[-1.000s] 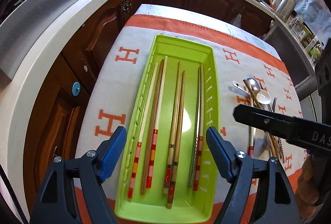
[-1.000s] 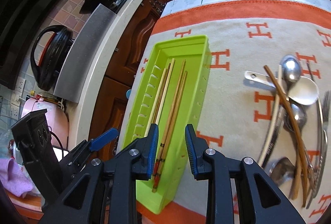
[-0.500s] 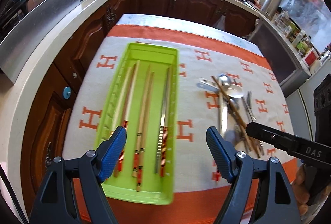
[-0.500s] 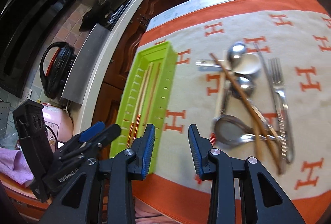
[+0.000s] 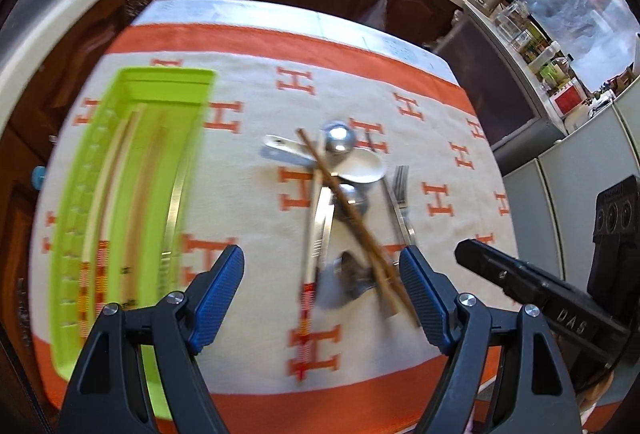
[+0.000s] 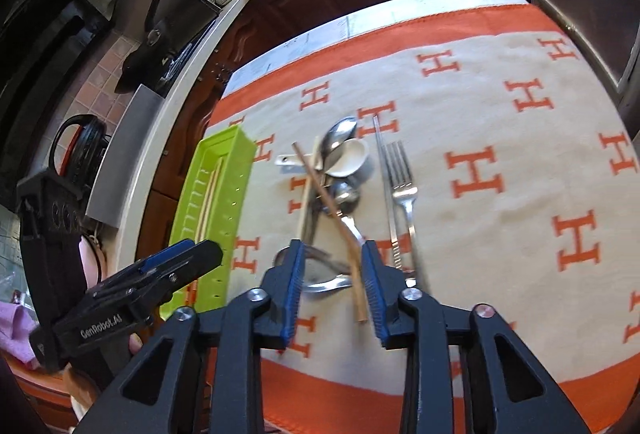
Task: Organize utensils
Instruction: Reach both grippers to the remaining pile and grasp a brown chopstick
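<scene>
Right gripper [image 6: 331, 284], jaws just narrowed but empty, straddles brown chopstick [image 6: 352, 254] at lower centre for pickup; left gripper [image 5: 322, 298] wide, empty.

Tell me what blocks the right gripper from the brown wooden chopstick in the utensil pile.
Nothing visible does: the long brown wooden chopstick lies on top of the pile, its near end between the right gripper's parted jaws, which have just been closing.

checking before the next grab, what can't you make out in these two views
- Green tray, left wrist view: motion blur smears the chopsticks inside; its near end sits behind the left gripper.
- Green tray, right wrist view: side wall hides most contents.
- Utensil pile: handles overlap, the right gripper covers its near end.
</scene>
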The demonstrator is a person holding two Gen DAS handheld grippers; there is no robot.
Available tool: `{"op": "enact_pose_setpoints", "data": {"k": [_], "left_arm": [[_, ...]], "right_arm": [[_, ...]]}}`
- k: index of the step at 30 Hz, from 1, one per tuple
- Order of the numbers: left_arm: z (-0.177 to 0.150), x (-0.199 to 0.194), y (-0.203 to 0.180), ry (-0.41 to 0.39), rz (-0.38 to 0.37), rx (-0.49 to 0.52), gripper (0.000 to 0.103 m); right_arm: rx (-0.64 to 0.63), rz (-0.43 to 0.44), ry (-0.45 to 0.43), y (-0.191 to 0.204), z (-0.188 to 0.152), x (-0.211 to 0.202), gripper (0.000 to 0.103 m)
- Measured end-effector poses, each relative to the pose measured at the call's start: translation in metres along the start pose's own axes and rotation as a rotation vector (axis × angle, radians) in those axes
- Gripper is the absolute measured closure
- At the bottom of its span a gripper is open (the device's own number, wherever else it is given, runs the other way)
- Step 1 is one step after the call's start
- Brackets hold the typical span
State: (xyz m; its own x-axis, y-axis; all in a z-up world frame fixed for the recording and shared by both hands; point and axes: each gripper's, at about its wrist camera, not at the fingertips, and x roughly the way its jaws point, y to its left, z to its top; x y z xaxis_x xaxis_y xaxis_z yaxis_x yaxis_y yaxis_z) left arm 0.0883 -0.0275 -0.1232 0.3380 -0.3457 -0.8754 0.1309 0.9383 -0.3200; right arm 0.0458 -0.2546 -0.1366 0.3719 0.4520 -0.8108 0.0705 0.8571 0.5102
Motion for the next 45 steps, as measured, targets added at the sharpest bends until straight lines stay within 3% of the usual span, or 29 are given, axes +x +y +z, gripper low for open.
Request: {"op": "enact_pose_setpoints", "data": {"k": [7,12,18,28,32,45], "left_arm": [[0.019,0.047,-0.018,0.086,-0.041,-0.059,0.026],[0.024,0.078,-0.026,0.151,-0.045,-0.082,0.041],[0.026,0.101,-0.03,0.196,-0.056,-0.11,0.049],[0.025,0.123,-0.029,0.25,-0.052,-0.152,0.07],[0.024,0.128,-0.027,0.259,-0.038,-0.162,0.085],[0.021,0.121,-0.023,0.235,-0.052,-0.157,0.098]], "right_arm": [[0.037,0.012,0.073,-0.024,0.019,0.029,0.087],[0.06,0.035,0.129,-0.039,0.024,0.054,0.09],[0.057,0.04,0.164,-0.043,0.027,0.076,0.091],[0.048,0.018,0.199,-0.045,0.027,0.103,0.092],[0.058,0.025,0.199,-0.044,0.026,0.11,0.096],[0.118,0.089,0.176,-0.049,0.022,0.107,0.097]]}}
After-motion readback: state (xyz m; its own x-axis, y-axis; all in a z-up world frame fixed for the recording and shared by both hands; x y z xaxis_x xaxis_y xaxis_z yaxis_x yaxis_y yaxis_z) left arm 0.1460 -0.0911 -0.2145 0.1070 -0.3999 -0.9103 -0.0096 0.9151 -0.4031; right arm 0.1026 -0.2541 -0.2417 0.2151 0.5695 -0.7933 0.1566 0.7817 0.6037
